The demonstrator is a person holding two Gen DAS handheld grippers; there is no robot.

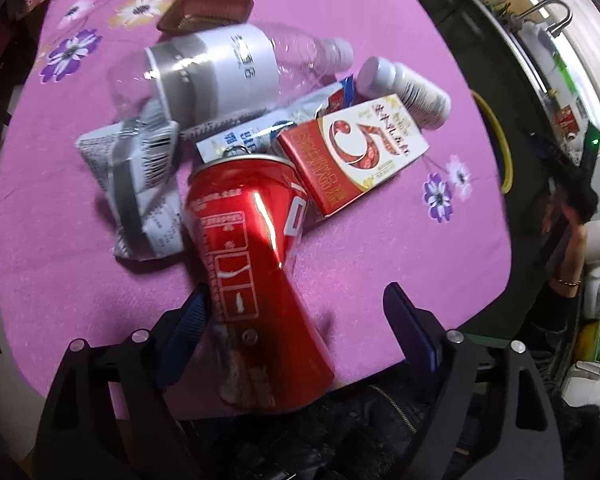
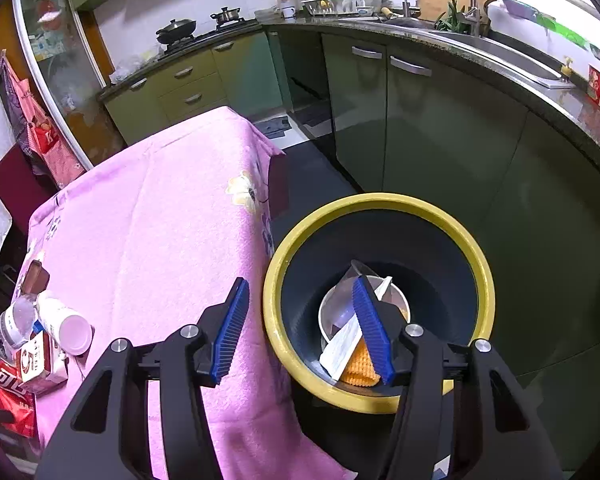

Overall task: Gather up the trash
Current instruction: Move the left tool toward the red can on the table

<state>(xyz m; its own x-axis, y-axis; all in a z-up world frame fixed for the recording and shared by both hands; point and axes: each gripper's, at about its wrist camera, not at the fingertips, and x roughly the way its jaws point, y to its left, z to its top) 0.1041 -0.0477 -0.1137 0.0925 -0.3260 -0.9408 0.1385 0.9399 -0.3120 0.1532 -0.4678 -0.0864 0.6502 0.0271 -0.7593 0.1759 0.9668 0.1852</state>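
**Red can lined up between left tongs as bin waits to the right**

Nearest the left wrist lens: left gripper (image 1: 296,312), jaws parted wide and straddling the crushed red can (image 1: 252,264); left blue pad (image 1: 188,320) just beside or touching the can's flank, cannot tell which; right finger (image 1: 410,320) clearly apart from it, so nothing gripped yet. Can lying on its side on the pink flowered tablecloth (image 1: 380,248), long axis running away from the tongs and slightly leftward, base toward the camera, open top toward the pile; closing across its width looks like the natural hold. Beyond the can: red-and-white carton (image 1: 356,156), silver crumpled wrapper (image 1: 136,188), clear plastic bottle (image 1: 220,72), small white bottle (image 1: 408,88), brown tray (image 1: 208,10) at the far edge. Left tongs pitched steeply downward over the table's near edge, far closer to the trash than the right.

Right gripper (image 2: 300,328), half open and empty, angled down over the table corner and the yellow-rimmed bin (image 2: 476,264) on the floor just beside the table; cup, paper and orange scrap already inside; trash pile well off to its left.
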